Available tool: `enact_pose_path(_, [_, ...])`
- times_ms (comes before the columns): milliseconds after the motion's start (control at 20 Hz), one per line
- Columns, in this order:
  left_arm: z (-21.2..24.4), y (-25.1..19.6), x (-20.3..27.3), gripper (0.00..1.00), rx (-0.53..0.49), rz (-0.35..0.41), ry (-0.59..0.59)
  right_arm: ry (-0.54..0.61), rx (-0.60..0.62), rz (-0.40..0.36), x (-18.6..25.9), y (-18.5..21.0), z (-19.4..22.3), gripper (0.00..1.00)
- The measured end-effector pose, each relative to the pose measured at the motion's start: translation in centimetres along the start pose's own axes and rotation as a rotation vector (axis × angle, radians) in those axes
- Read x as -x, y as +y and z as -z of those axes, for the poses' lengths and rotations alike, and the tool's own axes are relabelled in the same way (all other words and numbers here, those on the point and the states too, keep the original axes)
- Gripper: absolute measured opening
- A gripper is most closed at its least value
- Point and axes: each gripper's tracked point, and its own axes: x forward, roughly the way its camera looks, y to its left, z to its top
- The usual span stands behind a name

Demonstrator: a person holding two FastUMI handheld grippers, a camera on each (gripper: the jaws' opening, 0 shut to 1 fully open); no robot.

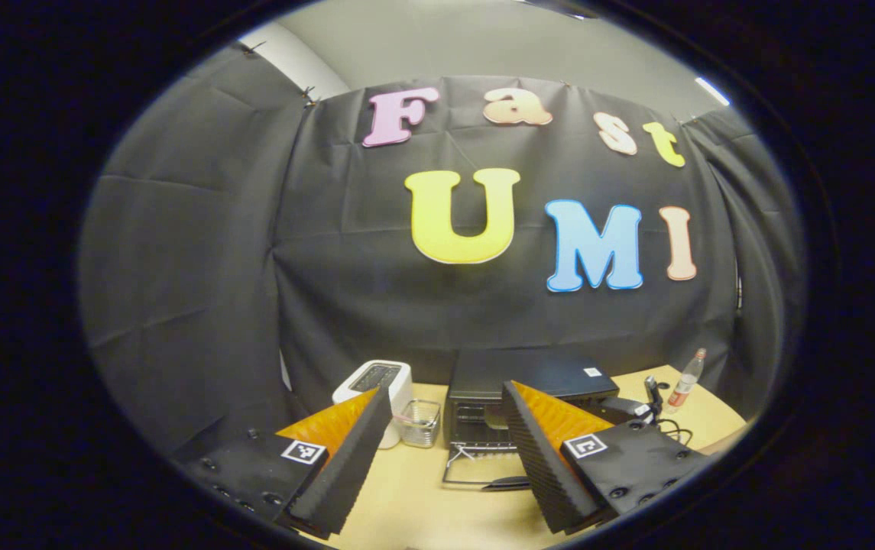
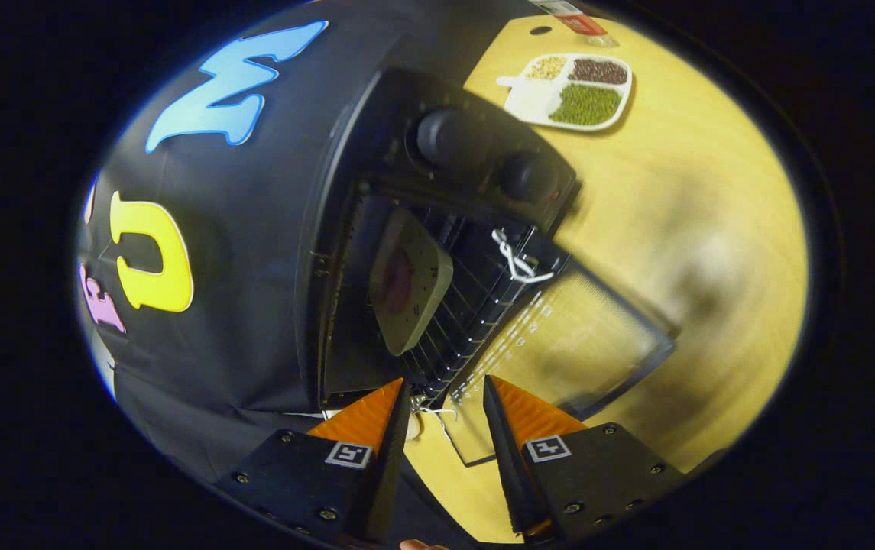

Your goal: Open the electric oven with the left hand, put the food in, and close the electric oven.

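Observation:
The black electric oven (image 1: 529,374) stands at the back of the wooden table, its glass door (image 1: 483,467) folded down flat toward me. My left gripper (image 1: 446,387) hovers open and empty well in front of it. In the right gripper view the oven's mouth (image 2: 376,305) is close up and tilted. A pale square plate with reddish food (image 2: 410,283) rests on the wire rack inside. My right gripper (image 2: 445,382) is open with nothing between its fingers, just outside the cavity and over the lowered door (image 2: 582,344). The right gripper (image 1: 627,409) also appears by the oven's right front.
A white toaster (image 1: 376,382) and a small wire basket (image 1: 419,422) stand left of the oven. A plastic bottle (image 1: 686,380) and a black cable (image 1: 670,429) sit to its right. A white divided tray of beans (image 2: 571,92) lies beyond the oven's knobs (image 2: 452,137).

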Motion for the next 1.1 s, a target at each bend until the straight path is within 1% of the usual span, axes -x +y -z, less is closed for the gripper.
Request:
enact_pose_path(50, [-0.2, -0.9, -0.5, 0.97, -0.003, 0.018, -0.006, -0.001, 0.039, 0.002, 1.2, -0.2, -0.8, 0.58])
enact_pose_path(100, [-0.4, -1.9, -0.9, 0.97, -0.005, 0.034, -0.011, -0.007, 0.076, 0.004, 2.5, -0.3, -1.6, 0.58])
enact_pose_path(150, [-0.6, -2.9, -1.3, 1.0, -0.005, 0.052, -0.013, -0.014, 0.112, -0.001, 3.7, -0.3, -2.4, 0.58])
enact_pose_path(200, [-0.4, -4.0, -1.7, 0.91, -0.004, 0.069, -0.01, -0.024, 0.143, -0.011, 5.0, 0.0, -3.2, 0.58])
enact_pose_path(300, [-0.1, -6.0, -2.3, 1.0, 0.0, 0.099, 0.003, -0.047, 0.229, -0.019, 7.3, 0.2, -4.5, 0.58])
enact_pose_path(400, [-0.1, -7.7, -2.8, 1.0, 0.012, 0.123, 0.013, -0.069, 0.329, -0.02, 9.4, 0.3, -5.7, 0.59])
enact_pose_path(450, [-0.2, -8.5, -2.9, 0.95, 0.018, 0.135, 0.015, -0.091, 0.385, -0.017, 9.8, 0.3, -6.3, 0.59])
enact_pose_path(500, [-0.3, -9.3, -3.0, 0.91, 0.02, 0.146, 0.014, -0.123, 0.453, -0.018, 11.1, 0.7, -7.1, 0.59])
enact_pose_path(550, [-0.4, -9.9, -3.0, 0.95, 0.017, 0.154, 0.011, -0.173, 0.537, -0.004, 12.6, 0.9, -8.4, 0.59])
enact_pose_path(600, [-0.6, -10.6, -3.2, 1.0, 0.014, 0.162, 0.009, -0.246, 0.629, 0.008, 14.3, 1.3, -10.0, 0.59])
enact_pose_path(700, [-1.1, -11.8, -3.1, 1.0, 0.01, 0.177, -0.003, -0.39, 0.794, 0.001, 17.6, 3.5, -12.1, 0.58])
enact_pose_path(800, [-2.5, -12.6, -2.8, 1.0, 0.012, 0.183, -0.039, -0.531, 0.928, -0.04, 21.2, 6.8, -13.4, 0.59])
enact_pose_path(850, [-3.4, -13.1, -2.6, 0.91, 0.015, 0.187, -0.058, -0.597, 0.992, -0.058, 23.3, 8.1, -14.0, 0.59])
enact_pose_path(900, [-4.1, -13.6, -2.3, 1.0, 0.018, 0.196, -0.079, -0.661, 1.051, -0.075, 25.4, 9.5, -14.4, 0.58])
enact_pose_path(1000, [-6.2, -14.3, -1.7, 1.0, 0.014, 0.198, -0.144, -0.758, 1.128, -0.104, 29.5, 11.4, -14.8, 0.58])
enact_pose_path(1100, [-7.6, -14.9, -1.3, 1.0, 0.013, 0.197, -0.195, -0.846, 1.154, -0.136, 32.7, 12.6, -14.6, 0.58])
